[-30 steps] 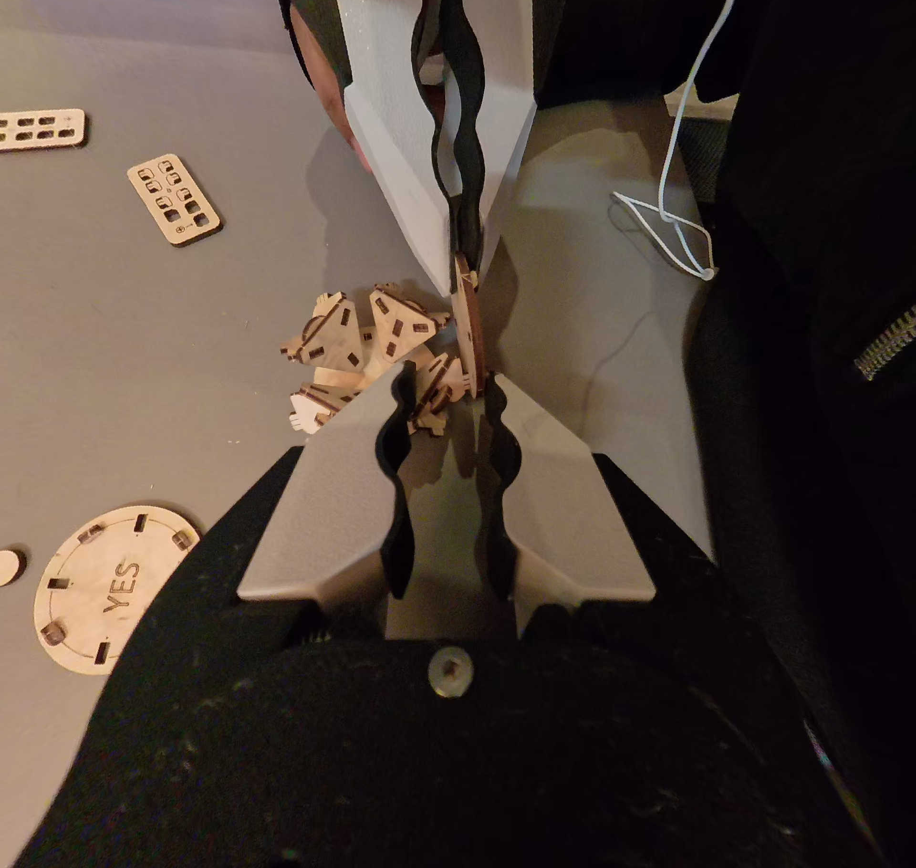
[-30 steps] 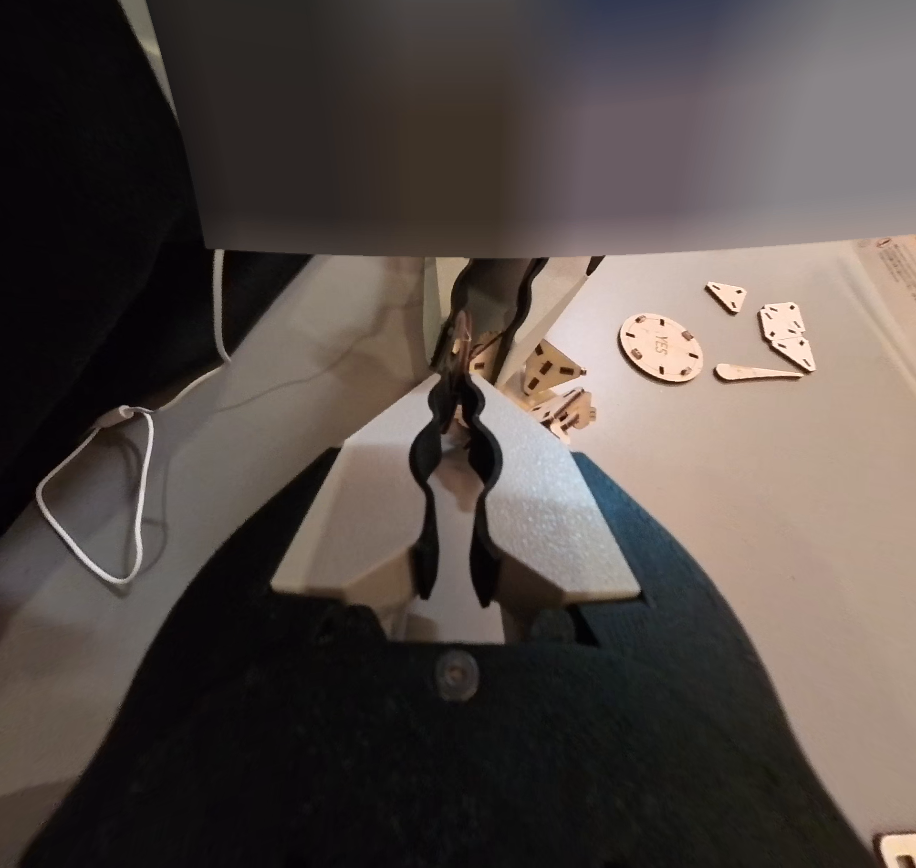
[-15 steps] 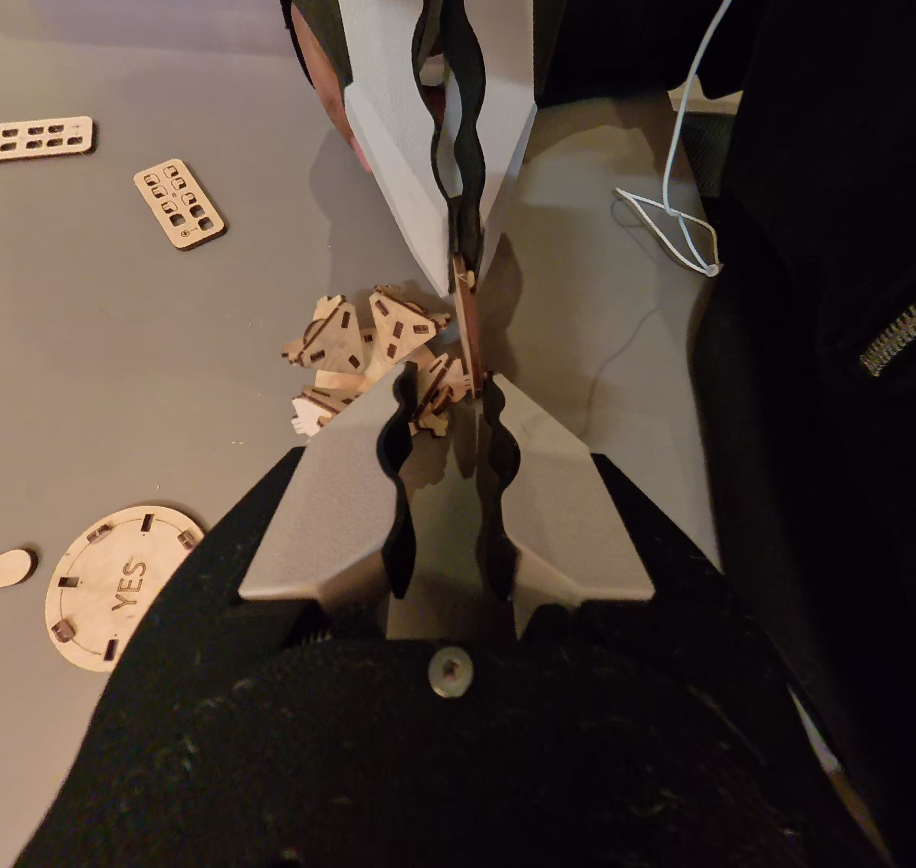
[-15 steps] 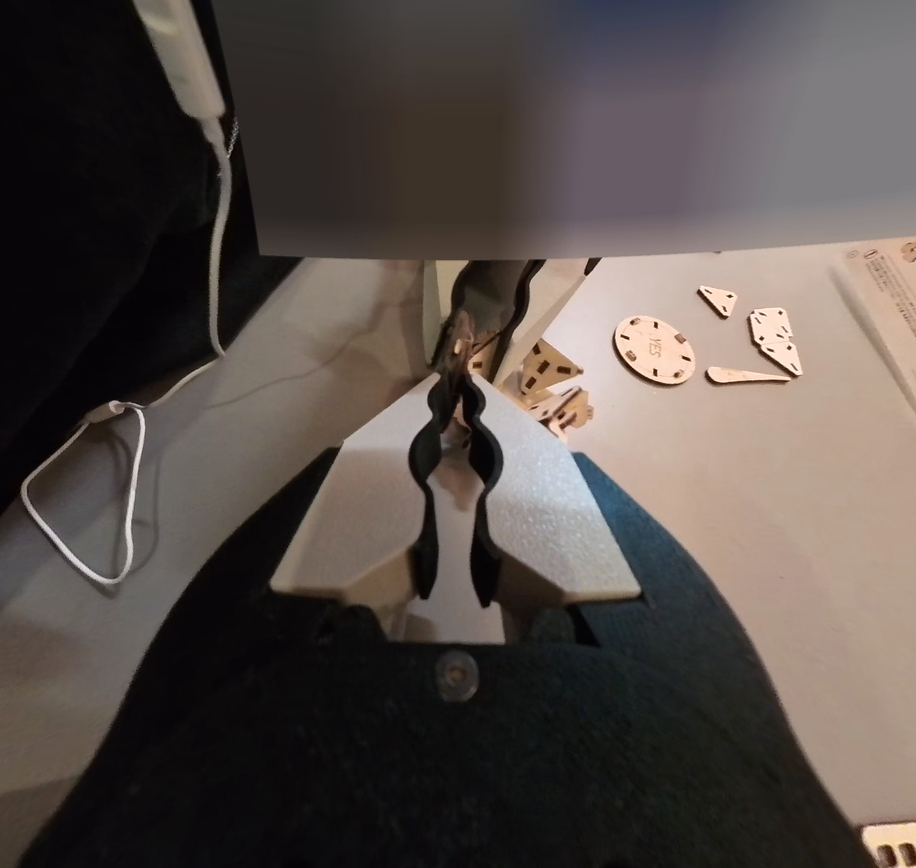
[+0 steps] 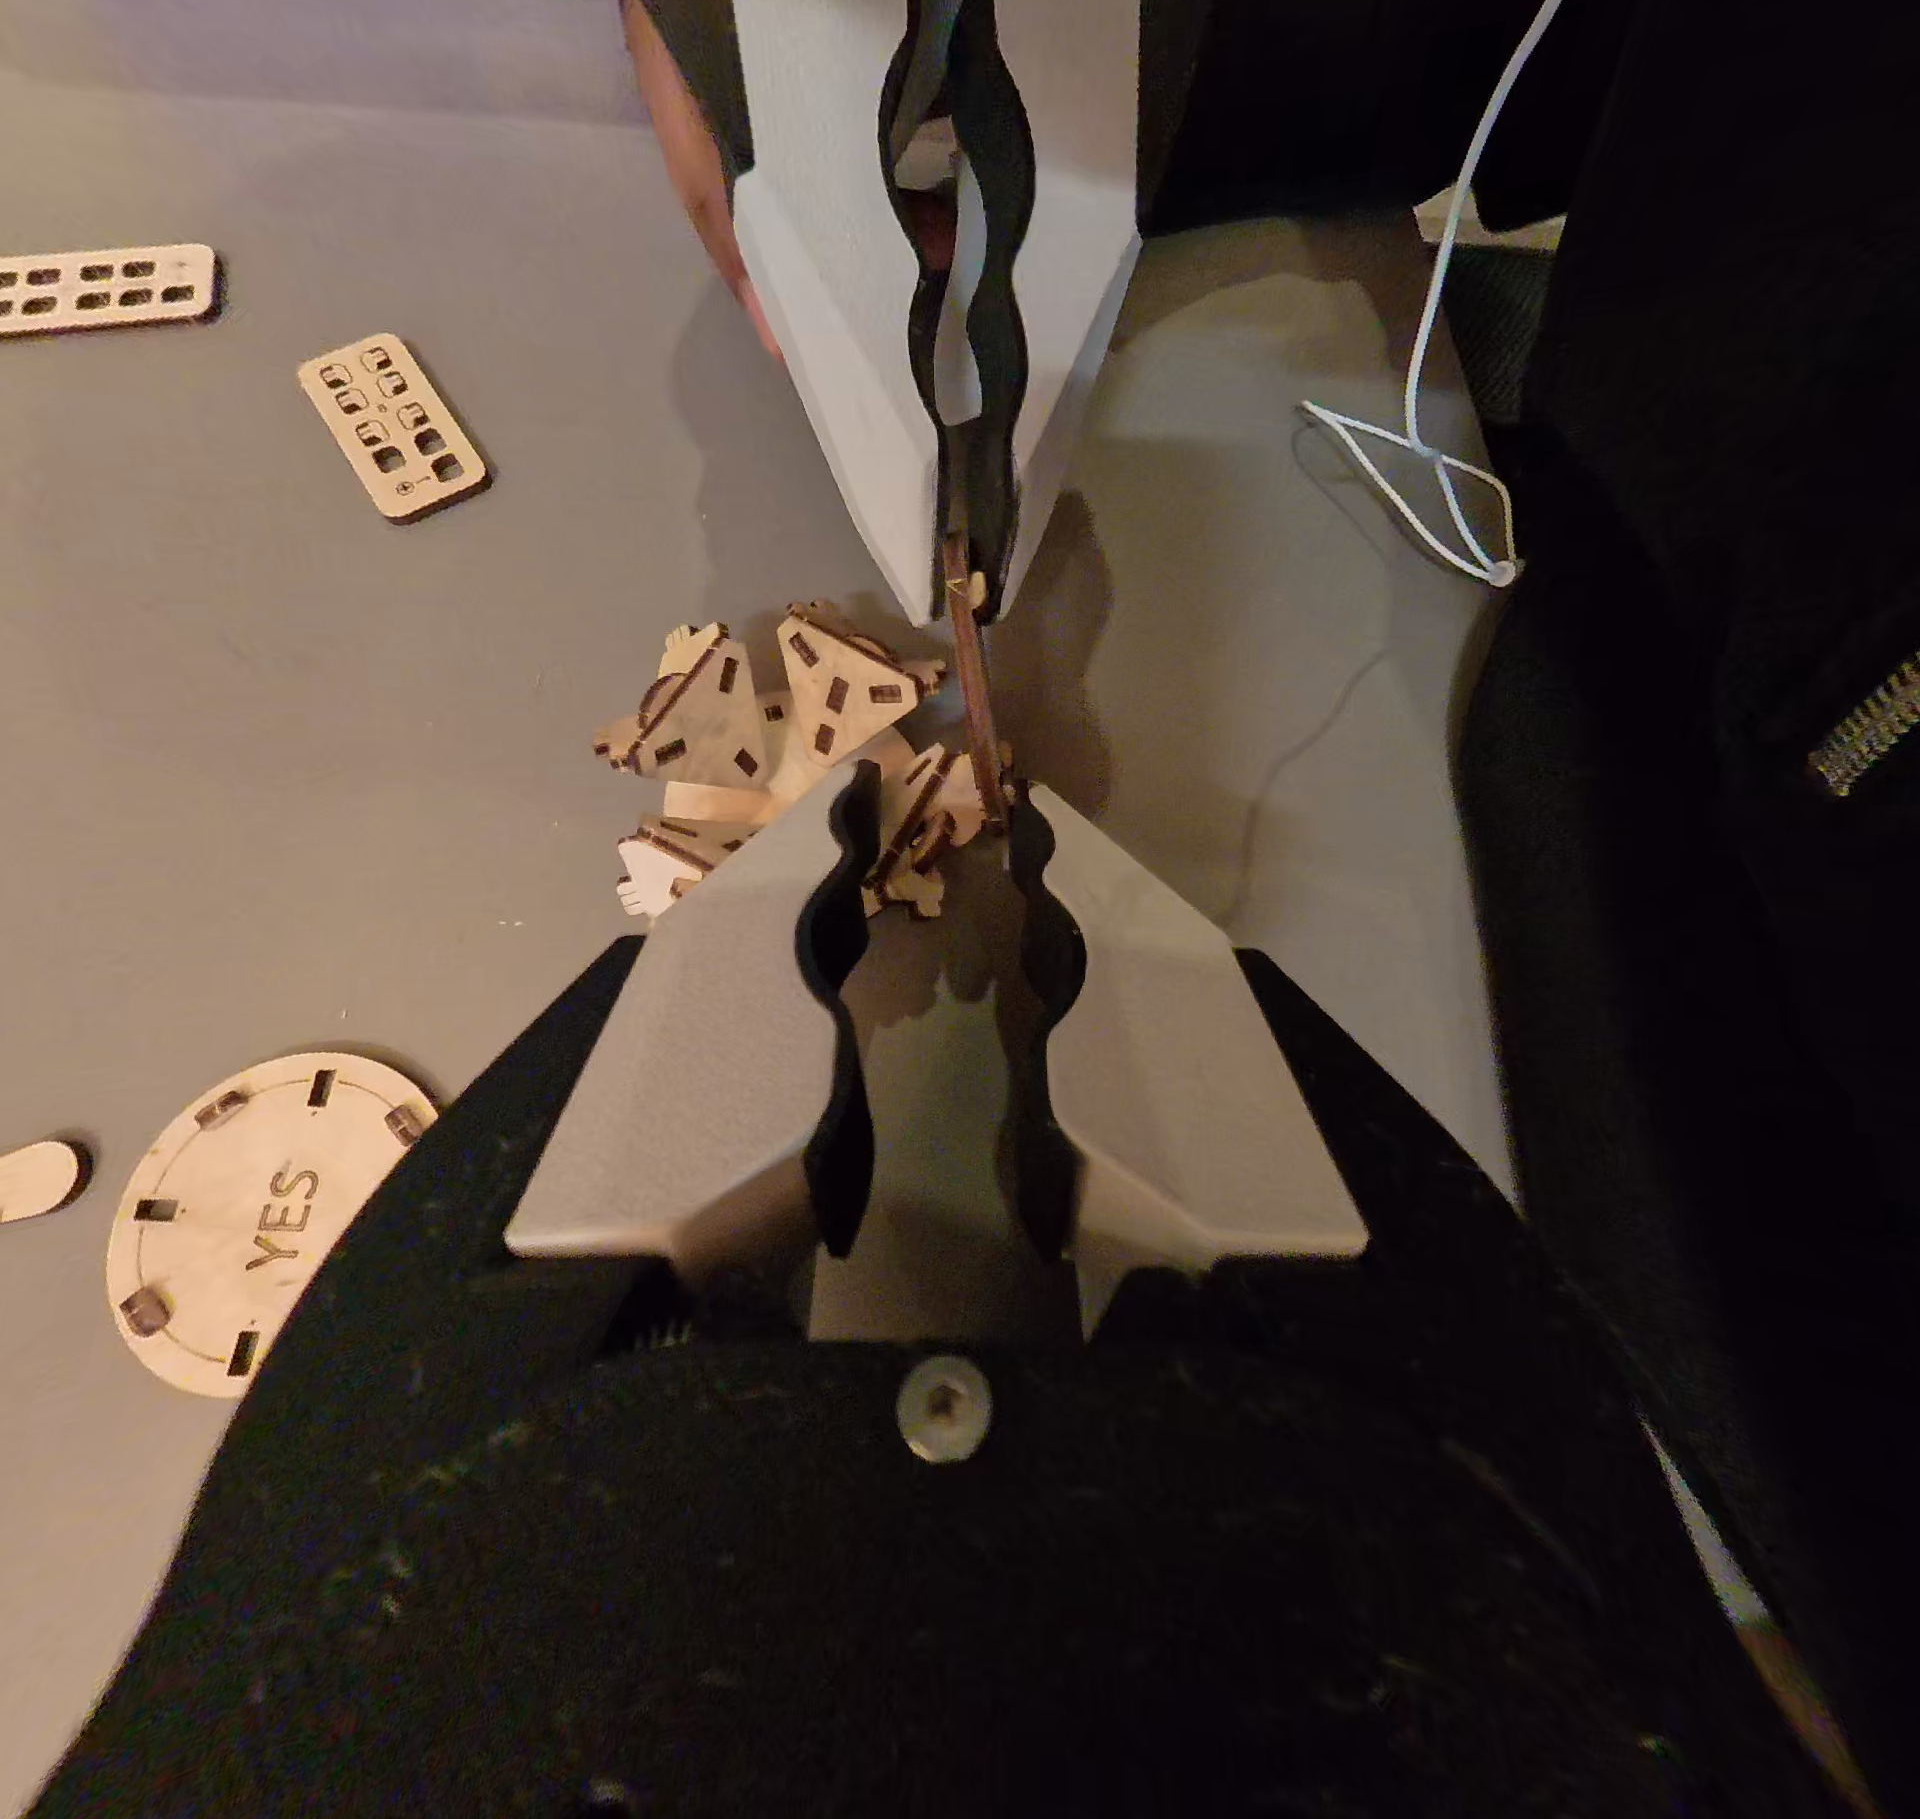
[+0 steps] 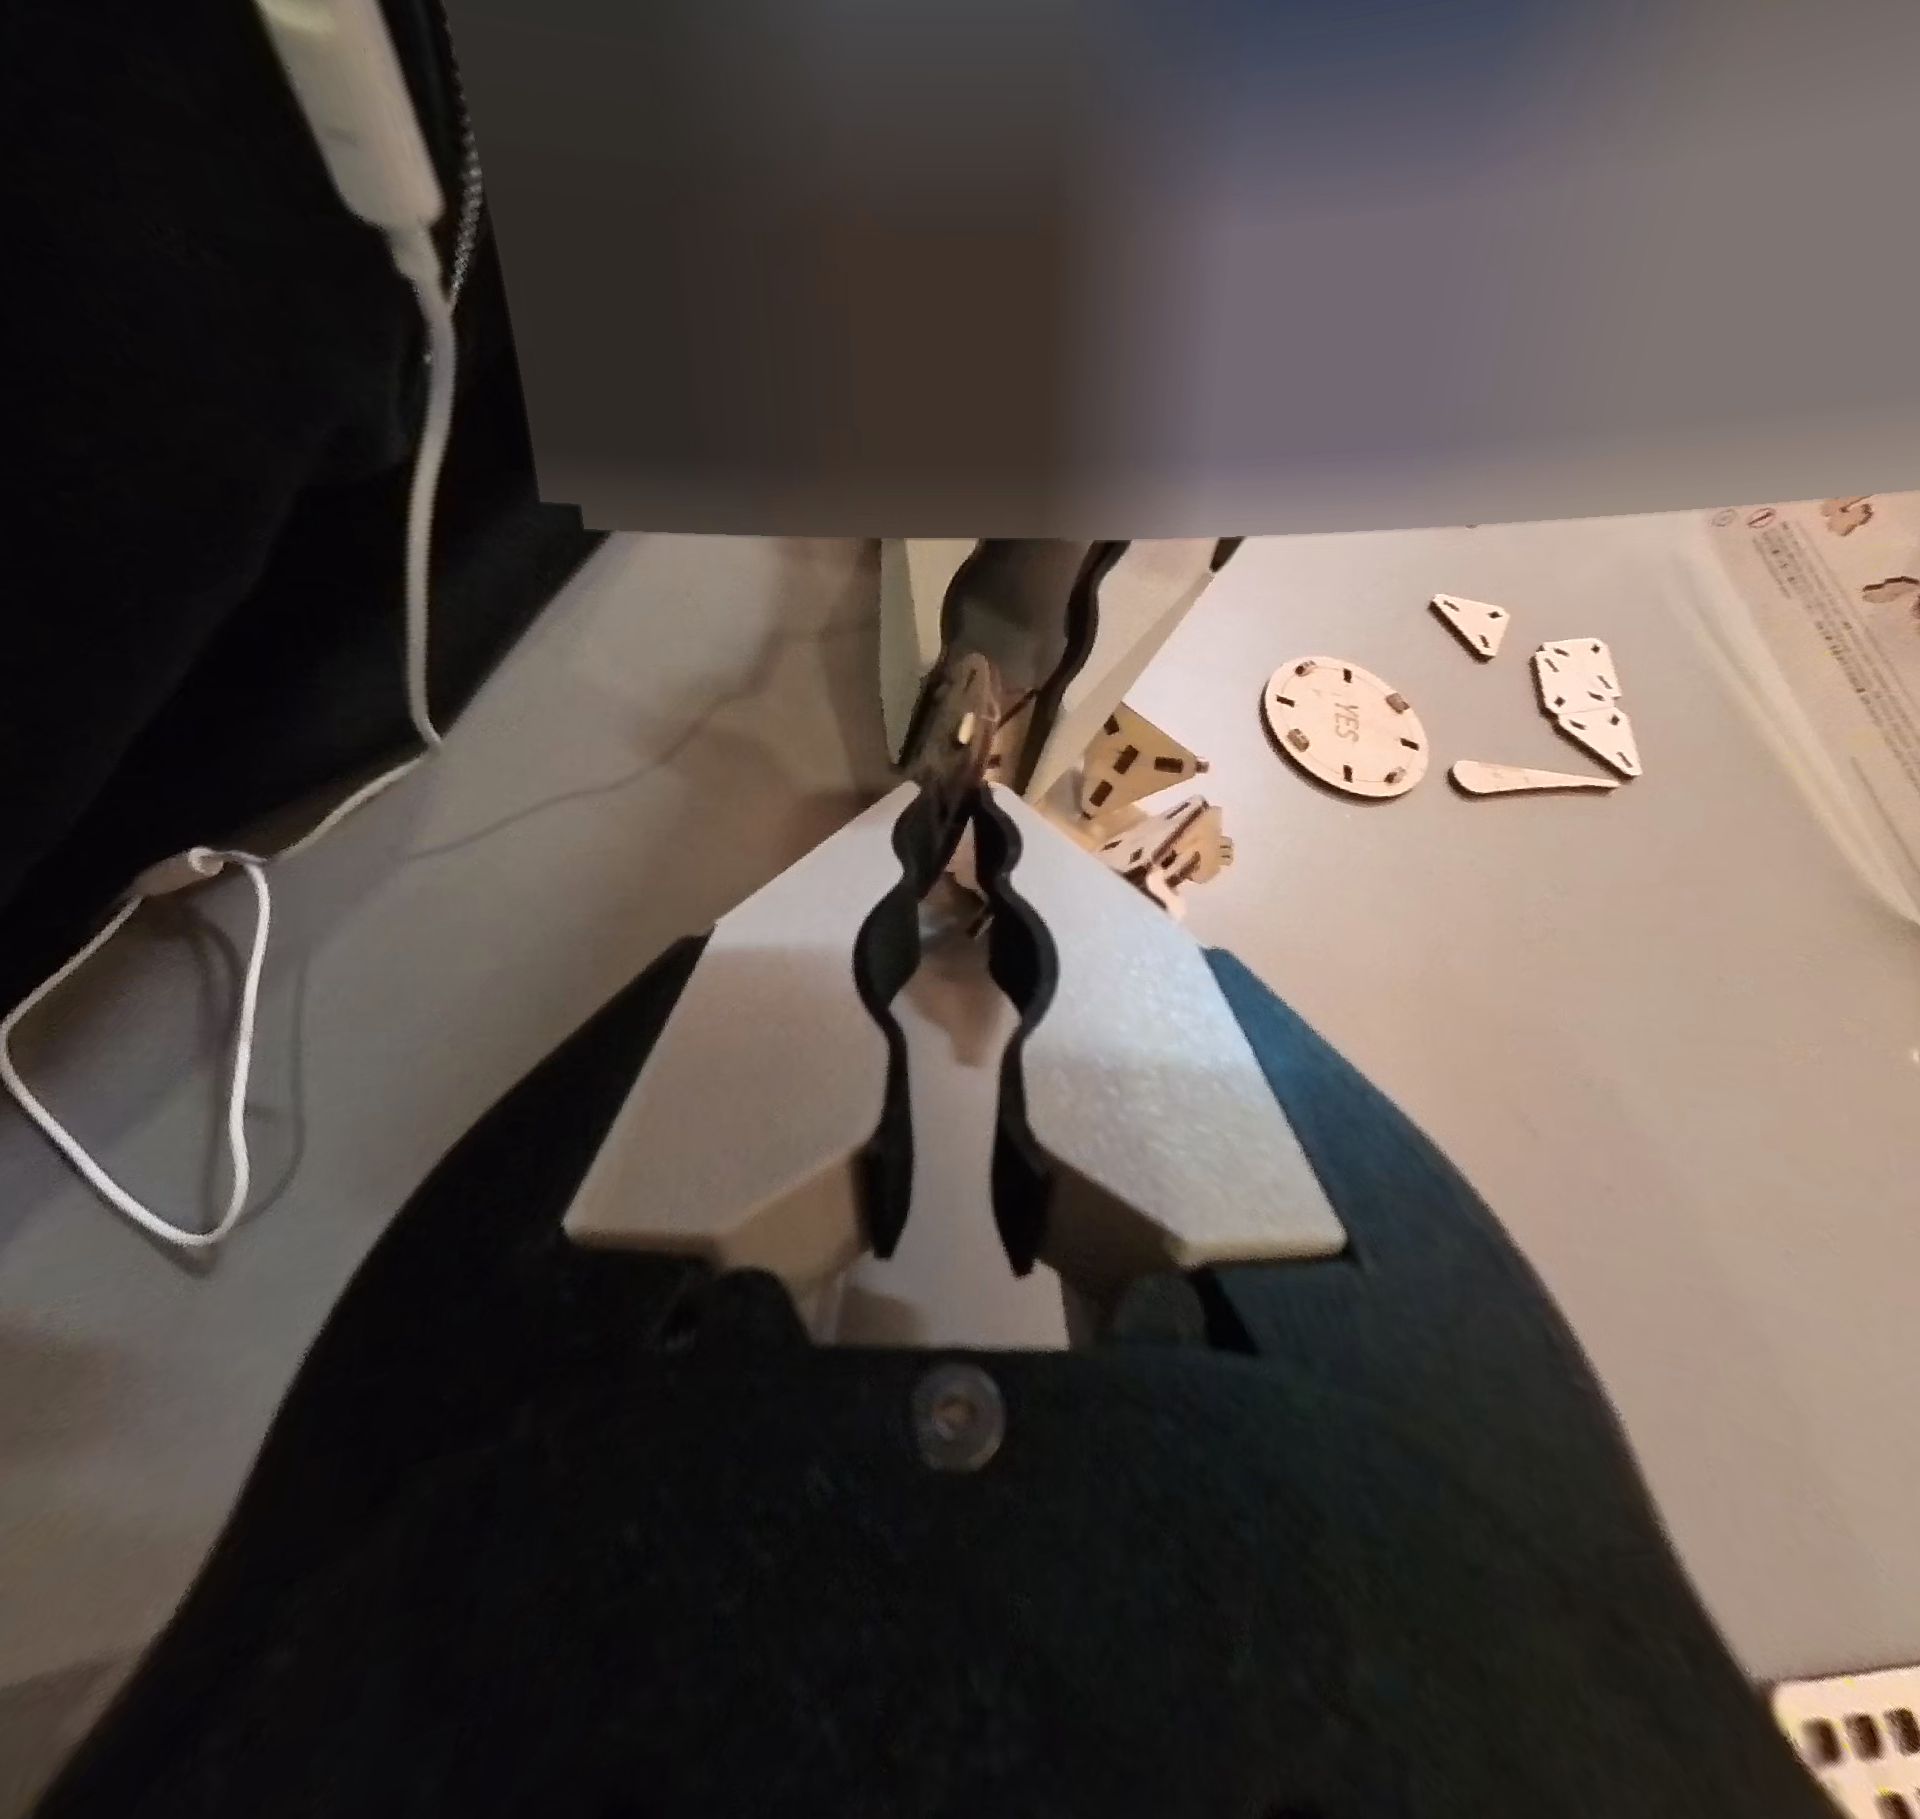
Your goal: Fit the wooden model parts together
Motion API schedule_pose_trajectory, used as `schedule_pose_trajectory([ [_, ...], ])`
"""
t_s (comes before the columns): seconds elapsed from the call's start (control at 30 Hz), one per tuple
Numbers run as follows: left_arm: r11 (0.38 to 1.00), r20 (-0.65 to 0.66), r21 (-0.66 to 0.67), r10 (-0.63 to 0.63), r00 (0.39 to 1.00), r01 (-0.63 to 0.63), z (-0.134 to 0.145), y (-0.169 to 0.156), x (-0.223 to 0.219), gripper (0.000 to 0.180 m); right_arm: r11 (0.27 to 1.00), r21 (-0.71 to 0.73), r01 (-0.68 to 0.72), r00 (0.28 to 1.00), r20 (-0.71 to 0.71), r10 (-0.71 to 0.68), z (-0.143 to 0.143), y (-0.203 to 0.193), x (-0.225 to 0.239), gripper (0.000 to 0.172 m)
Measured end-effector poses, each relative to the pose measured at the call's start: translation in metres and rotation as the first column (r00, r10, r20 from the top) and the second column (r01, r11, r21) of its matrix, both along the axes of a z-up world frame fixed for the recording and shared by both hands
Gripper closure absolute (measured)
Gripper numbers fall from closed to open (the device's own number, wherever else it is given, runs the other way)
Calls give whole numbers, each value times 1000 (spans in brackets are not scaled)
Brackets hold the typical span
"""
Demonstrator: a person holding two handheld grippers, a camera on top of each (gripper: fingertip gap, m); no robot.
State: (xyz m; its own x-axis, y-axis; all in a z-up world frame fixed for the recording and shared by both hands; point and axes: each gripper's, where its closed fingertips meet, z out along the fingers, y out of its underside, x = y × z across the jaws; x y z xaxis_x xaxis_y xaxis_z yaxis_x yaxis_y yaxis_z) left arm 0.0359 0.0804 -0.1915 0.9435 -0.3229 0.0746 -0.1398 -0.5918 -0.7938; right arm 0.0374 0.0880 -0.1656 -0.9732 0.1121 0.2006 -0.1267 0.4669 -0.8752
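**Two tongs meeting over a plywood model on a grey table**

A grey table point(image 5: 260, 730) is carrying scattered laser-cut plywood parts: a round disc point(image 5: 249, 1229), two slotted rectangular plates point(image 5: 393, 427) point(image 5: 104, 289), and loose triangular pieces point(image 6: 1584, 704). A white cord point(image 5: 1444, 481) is lying near the table's edge beside dark clothing. The right gripper point(image 5: 971, 585) is pinching a thin flat wooden piece point(image 5: 977, 699) seen edge-on, its dark pads pressing nearly together on it. The left gripper point(image 5: 935, 813) is standing narrowly parted around one end of a partly assembled wooden model point(image 5: 769, 730), with the flat piece's lower end touching its right-hand pad; whether the pads are pressing on the model cannot be told.
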Motion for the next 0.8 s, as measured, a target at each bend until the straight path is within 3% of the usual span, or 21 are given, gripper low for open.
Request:
schedule_pose_trajectory([
  [0.27,1000,-4,4,-5,1000,5,0,0,1,161,998,28,59,998,-36,-58,-3,3,-6,158],
  [0.43,1000,-14,4,-5,1000,5,0,0,1,162,984,75,161,987,-28,-159,-12,12,-19,116],
  [0.53,1000,-22,5,-5,1000,5,0,1,1,161,982,106,157,986,44,-162,-19,12,-16,109],
  [0.8,1000,-23,6,-9,1000,9,0,1,2,162,969,230,95,971,193,-141,-42,14,-4,113],
])
